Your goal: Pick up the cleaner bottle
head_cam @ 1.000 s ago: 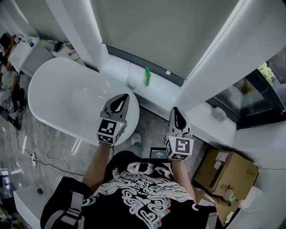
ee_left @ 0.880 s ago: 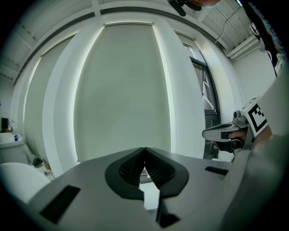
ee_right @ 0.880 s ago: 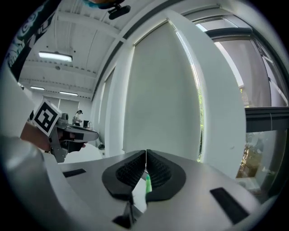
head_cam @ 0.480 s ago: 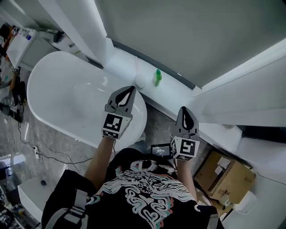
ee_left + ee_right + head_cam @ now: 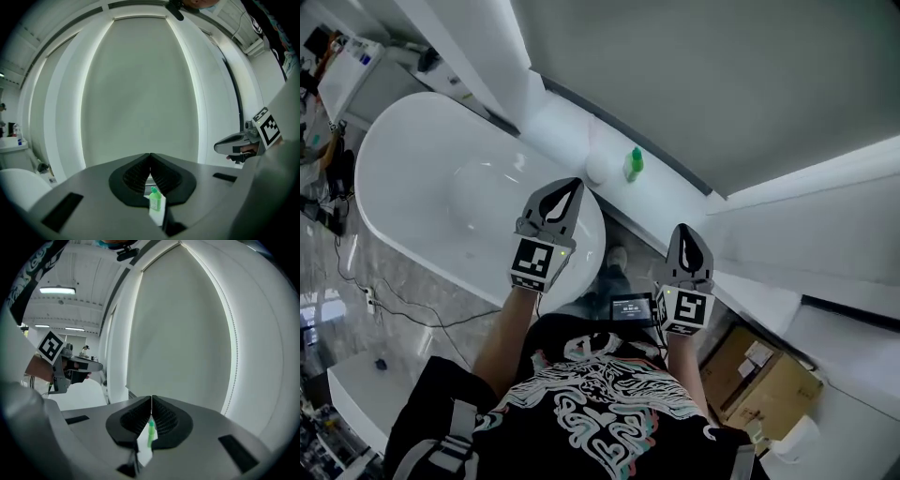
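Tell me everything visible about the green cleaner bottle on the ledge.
The cleaner bottle looks like plastic, with a pale green body and a brighter green cap. It stands upright on the white ledge beside a white rounded object, apparently apart from it. Nothing holds it; any label is too small to read.

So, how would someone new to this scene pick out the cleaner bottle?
Find the white bathtub; a white ledge runs past its end, under the blind. The bottle stands on that ledge beside a round white object, and it is the only green thing there.
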A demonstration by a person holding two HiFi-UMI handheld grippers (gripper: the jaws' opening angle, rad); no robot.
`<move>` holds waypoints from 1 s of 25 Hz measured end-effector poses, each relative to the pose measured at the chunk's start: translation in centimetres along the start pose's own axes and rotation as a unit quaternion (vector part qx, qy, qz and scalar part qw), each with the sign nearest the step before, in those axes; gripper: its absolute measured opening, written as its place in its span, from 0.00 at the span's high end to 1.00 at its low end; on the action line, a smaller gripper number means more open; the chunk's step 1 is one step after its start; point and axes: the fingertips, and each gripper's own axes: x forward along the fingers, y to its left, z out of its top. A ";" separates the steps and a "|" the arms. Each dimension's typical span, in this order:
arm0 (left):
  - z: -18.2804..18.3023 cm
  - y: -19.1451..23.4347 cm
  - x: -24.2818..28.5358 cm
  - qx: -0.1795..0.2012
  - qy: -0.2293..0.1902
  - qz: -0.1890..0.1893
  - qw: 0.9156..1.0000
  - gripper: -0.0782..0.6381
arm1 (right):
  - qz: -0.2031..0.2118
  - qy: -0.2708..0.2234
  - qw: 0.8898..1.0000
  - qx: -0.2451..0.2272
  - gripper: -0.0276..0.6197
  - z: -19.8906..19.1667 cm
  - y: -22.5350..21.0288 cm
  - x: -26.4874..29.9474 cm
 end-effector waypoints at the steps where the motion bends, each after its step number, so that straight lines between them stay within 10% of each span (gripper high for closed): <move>1: 0.0 0.4 -0.1 -0.006 0.000 0.006 1.000 0.87 | 0.006 0.000 1.000 -0.003 0.91 0.0 0.1 0.4; 25: -4.8 4.2 7.6 -0.021 0.015 0.028 0.999 0.87 | 0.034 0.002 0.999 -0.005 0.91 -4.0 -1.3 10.7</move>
